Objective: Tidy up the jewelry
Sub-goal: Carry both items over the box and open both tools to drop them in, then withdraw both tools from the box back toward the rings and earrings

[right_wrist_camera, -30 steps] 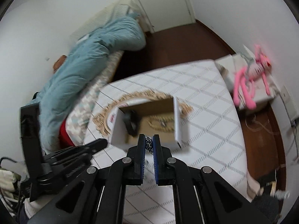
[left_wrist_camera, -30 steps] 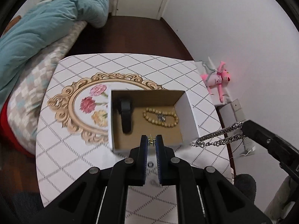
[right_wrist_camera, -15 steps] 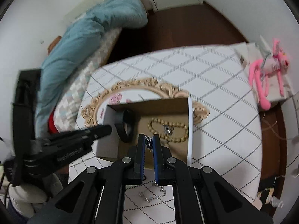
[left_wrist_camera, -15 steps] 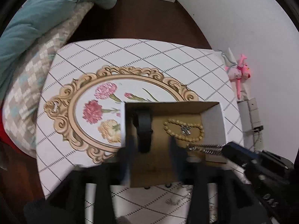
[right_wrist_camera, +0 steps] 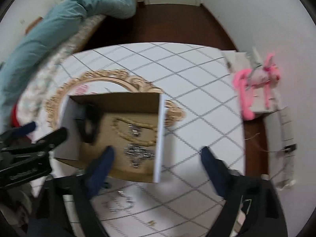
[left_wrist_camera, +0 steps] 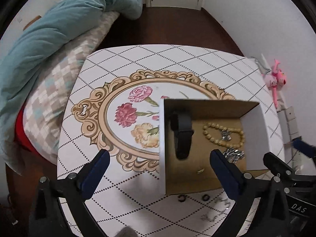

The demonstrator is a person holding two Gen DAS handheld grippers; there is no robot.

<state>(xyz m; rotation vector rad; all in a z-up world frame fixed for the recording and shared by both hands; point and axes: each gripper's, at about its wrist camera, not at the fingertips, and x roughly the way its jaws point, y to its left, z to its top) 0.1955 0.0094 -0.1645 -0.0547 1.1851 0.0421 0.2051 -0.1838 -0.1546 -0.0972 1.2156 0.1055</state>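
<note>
Cardboard box [left_wrist_camera: 205, 179] sits open-topped on the counter [left_wrist_camera: 158, 63], over the right part of a printed gold oval frame with 3 flowers [left_wrist_camera: 126, 114]. Inside the box: a black watch band [left_wrist_camera: 182, 134] along the left wall, a beaded bracelet [left_wrist_camera: 223, 134] with a small metal charm toward the right, a heap of silver chain [left_wrist_camera: 234, 154] just below the bracelet, and a small gold-coloured piece [left_wrist_camera: 200, 170] on the box floor nearer the front. Left gripper [left_wrist_camera: 158, 171] hangs above the front of the box, jaws spread wide, nothing between them. Right gripper [right_wrist_camera: 157, 165] likewise spread wide and holding nothing; its view is motion-blurred, yet the box [right_wrist_camera: 118, 138], bracelet [right_wrist_camera: 134, 130] and chain heap [right_wrist_camera: 138, 154] read clearly enough. On the counter in front of the box: 2 small dark rings [left_wrist_camera: 192, 197] side by side, and a thin silver chain [left_wrist_camera: 215, 213] loosely coiled, the same chain [right_wrist_camera: 120, 203] showing in the right wrist view. A tiny gold item [right_wrist_camera: 151, 222] lies nearer the counter edge; too small to identify. Off the counter: a teal duvet [left_wrist_camera: 59, 35] on a bed at left, a pink plush toy [left_wrist_camera: 274, 79] by the right wall.
</note>
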